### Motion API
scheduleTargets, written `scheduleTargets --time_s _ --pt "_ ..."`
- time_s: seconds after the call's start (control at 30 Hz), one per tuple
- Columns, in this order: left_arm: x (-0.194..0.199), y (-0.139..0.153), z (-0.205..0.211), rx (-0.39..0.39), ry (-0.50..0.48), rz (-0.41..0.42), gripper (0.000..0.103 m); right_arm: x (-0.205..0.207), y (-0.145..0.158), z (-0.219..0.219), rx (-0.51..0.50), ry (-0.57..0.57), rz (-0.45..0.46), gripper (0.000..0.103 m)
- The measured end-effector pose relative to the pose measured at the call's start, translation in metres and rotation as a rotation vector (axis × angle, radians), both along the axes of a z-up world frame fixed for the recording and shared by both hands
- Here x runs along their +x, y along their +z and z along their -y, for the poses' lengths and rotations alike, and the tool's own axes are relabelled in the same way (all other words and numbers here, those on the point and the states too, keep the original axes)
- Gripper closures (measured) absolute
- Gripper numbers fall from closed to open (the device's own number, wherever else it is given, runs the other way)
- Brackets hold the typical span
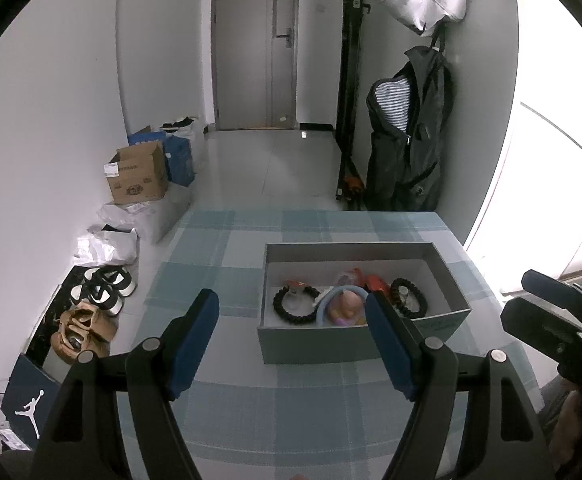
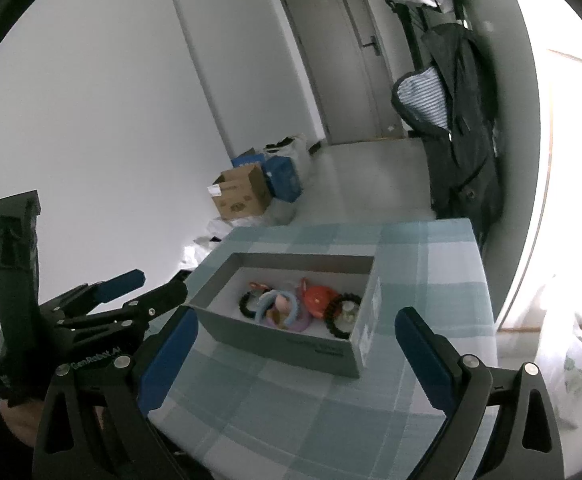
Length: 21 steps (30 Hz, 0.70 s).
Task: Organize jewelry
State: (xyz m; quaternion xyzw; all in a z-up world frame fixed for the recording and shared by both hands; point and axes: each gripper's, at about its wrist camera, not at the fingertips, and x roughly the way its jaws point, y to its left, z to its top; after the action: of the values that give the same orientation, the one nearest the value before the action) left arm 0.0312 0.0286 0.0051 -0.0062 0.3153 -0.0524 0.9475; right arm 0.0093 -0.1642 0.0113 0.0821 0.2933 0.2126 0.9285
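Jewelry lay heaped inside the open grey rectangular cardboard box (image 1: 361, 344), which stood on the table covered with a blue-and-white checked cloth (image 1: 227, 264). Toward the box's left end sat a black beaded bracelet (image 1: 291, 305); toward its right end lay a second black beaded bracelet (image 1: 408, 298). Between them, in the middle of the box, were a light-blue ring (image 2: 269, 307), a purple ring (image 2: 291, 326) and a small pink figure (image 1: 349, 306), with red-orange pieces (image 2: 317, 296) just behind them toward the box's far wall. How these middle pieces overlapped could not be made out clearly.

The left gripper (image 1: 293, 340) hung above the cloth on the near side of the box, its blue-padded fingers (image 1: 195, 344) spread apart with nothing between them; its right pad stood in front of the box's near wall in the left wrist view. The right gripper (image 2: 295, 360) was also on the near side of the box, its jaws spread very wide and empty, the box showing between its fingers (image 2: 169, 364) without touching either pad. Neither gripper touched the box.

Beyond the box's left side, on the floor by the white wall, stood a brown cardboard carton (image 1: 137, 176) and pairs of shoes (image 1: 105, 290). Beyond its far right corner a dark jacket (image 1: 411, 140) hung against the wall, and a grey door (image 1: 255, 44) was shut at the far end of the room.
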Motion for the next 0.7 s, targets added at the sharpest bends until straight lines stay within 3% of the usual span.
scheduleTargets --time_s 0.7 --pt "0.0011 0.0031 0.0024 -0.005 0.008 0.02 0.031 0.0016 -0.0027 -0.0007 -0.006 -0.013 0.001 0.002"
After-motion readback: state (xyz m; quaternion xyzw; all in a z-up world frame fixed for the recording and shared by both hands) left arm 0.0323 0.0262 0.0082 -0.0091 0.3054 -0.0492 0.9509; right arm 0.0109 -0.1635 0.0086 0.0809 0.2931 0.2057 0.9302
